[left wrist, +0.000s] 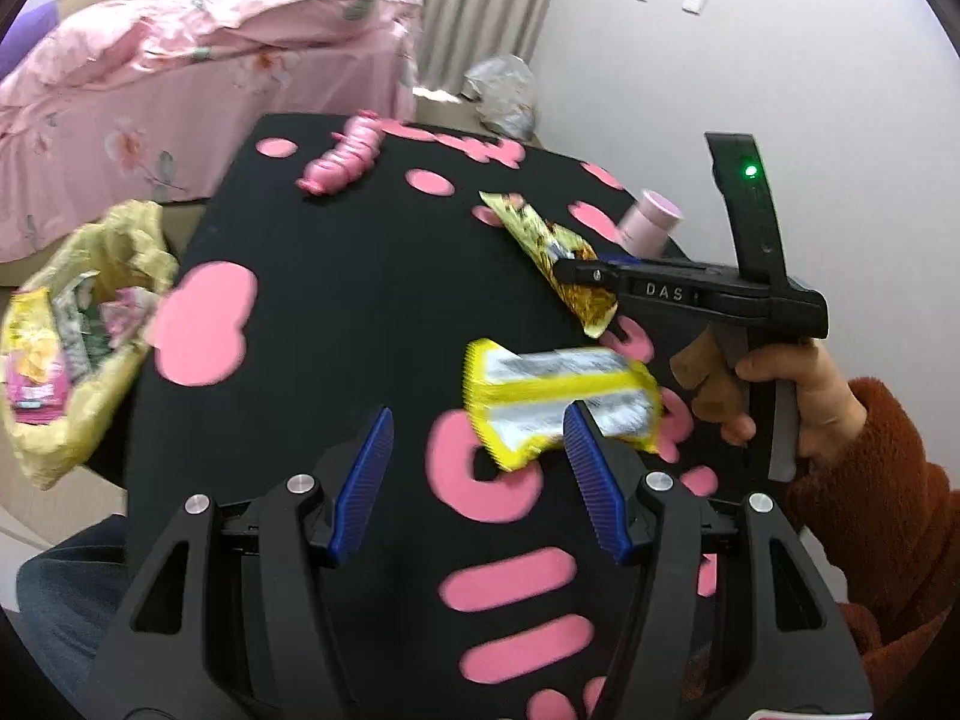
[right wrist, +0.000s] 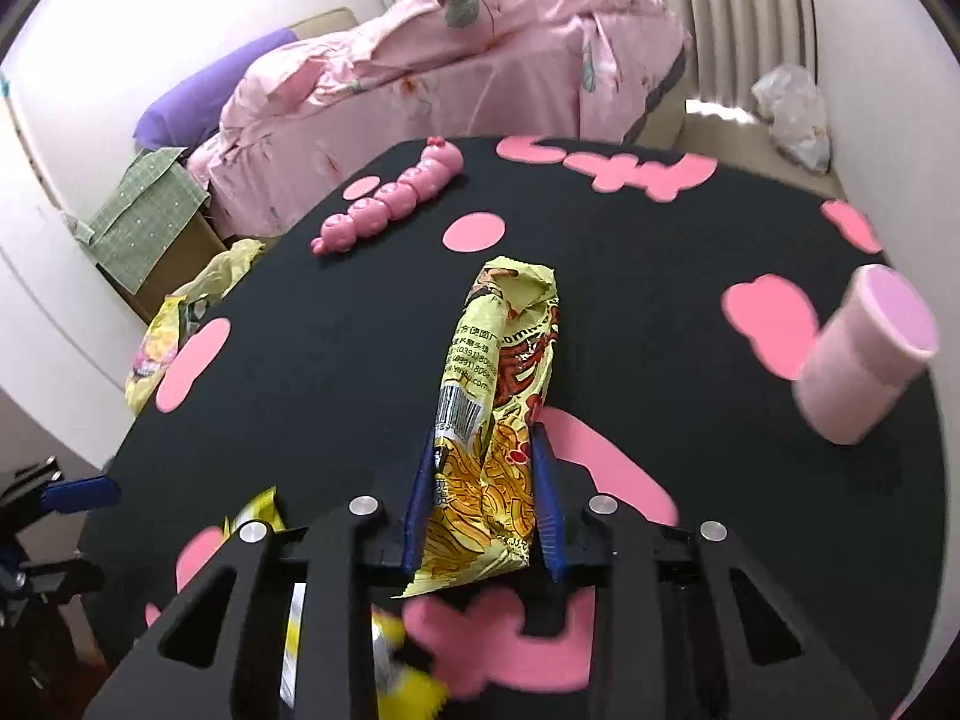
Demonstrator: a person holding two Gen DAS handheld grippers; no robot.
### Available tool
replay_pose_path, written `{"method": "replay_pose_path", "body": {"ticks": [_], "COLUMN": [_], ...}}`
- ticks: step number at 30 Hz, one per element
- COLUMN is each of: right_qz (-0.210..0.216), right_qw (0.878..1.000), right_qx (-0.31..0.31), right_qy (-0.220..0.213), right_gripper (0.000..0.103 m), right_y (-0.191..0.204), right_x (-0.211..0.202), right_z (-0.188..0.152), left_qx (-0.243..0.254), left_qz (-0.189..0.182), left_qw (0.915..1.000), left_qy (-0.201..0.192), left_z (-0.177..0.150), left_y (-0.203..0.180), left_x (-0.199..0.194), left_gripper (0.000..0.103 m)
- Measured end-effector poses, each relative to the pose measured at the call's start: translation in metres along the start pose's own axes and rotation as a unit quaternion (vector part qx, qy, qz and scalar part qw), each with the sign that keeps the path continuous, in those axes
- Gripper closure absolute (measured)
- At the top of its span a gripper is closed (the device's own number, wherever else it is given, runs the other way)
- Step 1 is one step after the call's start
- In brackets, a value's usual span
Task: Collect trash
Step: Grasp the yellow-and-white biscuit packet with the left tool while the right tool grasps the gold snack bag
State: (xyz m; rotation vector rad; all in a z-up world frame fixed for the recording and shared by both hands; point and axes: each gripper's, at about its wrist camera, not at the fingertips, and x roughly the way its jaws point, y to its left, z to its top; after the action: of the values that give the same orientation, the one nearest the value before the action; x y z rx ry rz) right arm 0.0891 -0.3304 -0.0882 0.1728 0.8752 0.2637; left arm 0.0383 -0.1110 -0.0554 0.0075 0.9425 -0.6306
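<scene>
On my right wrist view, the right tongs (right wrist: 485,498) are closed on a yellow noodle snack wrapper (right wrist: 501,396), blue pads pressing both its sides while the crumpled top end points away from me over the black bench with pink shapes (right wrist: 336,348). From the left wrist view I see that same wrapper (left wrist: 555,261) pinched at the tip of the right tongs (left wrist: 567,270), with the person's hand (left wrist: 786,402) in a rust fleece sleeve on the handle. My left tongs (left wrist: 477,480) stand wide, nothing between the pads; a second wrapper, yellow-edged with a silver inside (left wrist: 558,402), lies on the bench just ahead of them, its near edge overlapping the right-hand pad in the picture, though I cannot tell whether they touch. It is blurred. In the right view a scrap of it (right wrist: 258,516) shows low at the left beside the tong frame. Off the bench's left edge hangs a yellow trash bag (left wrist: 78,324), open, with wrappers already inside; the right view catches it (right wrist: 174,324) beyond the same edge. A pink caterpillar toy (right wrist: 390,201) lies at the far side of the bench, and a pink cup (right wrist: 864,354) stands on the right, well apart from the held wrapper. Behind is a bed with a pink floral quilt (right wrist: 456,72).
</scene>
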Motion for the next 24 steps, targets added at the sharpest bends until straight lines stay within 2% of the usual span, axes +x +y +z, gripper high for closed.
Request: {"method": "replay_pose_path", "body": {"ticks": [3,7,9,11,15,22,24], "right_qz": [-0.013,-0.053,-0.060,-0.064,-0.072,-0.088,-0.098], "right_qw": [1.000,0.998,0.997,0.996,0.994,0.992,0.992], "right_qx": [-0.008,-0.003,0.008,0.025,0.040,0.039,0.031], "right_qy": [-0.014,-0.043,-0.053,-0.064,-0.076,-0.079,-0.080], "right_gripper": [0.076,0.076,0.076,0.076,0.076,0.076,0.076], "right_y": [-0.009,-0.026,-0.036,-0.047,-0.060,-0.062,-0.061], "right_x": [-0.025,-0.063,-0.075,-0.088,-0.099,-0.092,-0.091], "right_z": [-0.018,-0.044,-0.053,-0.064,-0.077,-0.081,-0.083], "left_qx": [0.009,0.013,0.004,-0.011,-0.031,-0.011,-0.003], "left_qz": [-0.042,-0.097,-0.107,-0.098,-0.075,-0.023,-0.013], "left_qw": [0.9984,0.9907,0.9881,0.9886,0.9922,0.9972,0.9976], "left_qy": [0.036,0.095,0.110,0.114,0.094,0.070,0.068], "left_z": [-0.002,-0.005,-0.003,0.005,0.024,0.057,0.061], "left_y": [-0.010,-0.023,-0.027,-0.027,-0.027,-0.036,-0.043], "left_x": [0.010,0.037,0.051,0.065,0.081,0.114,0.121], "left_gripper": [0.047,0.047,0.047,0.047,0.047,0.047,0.043]}}
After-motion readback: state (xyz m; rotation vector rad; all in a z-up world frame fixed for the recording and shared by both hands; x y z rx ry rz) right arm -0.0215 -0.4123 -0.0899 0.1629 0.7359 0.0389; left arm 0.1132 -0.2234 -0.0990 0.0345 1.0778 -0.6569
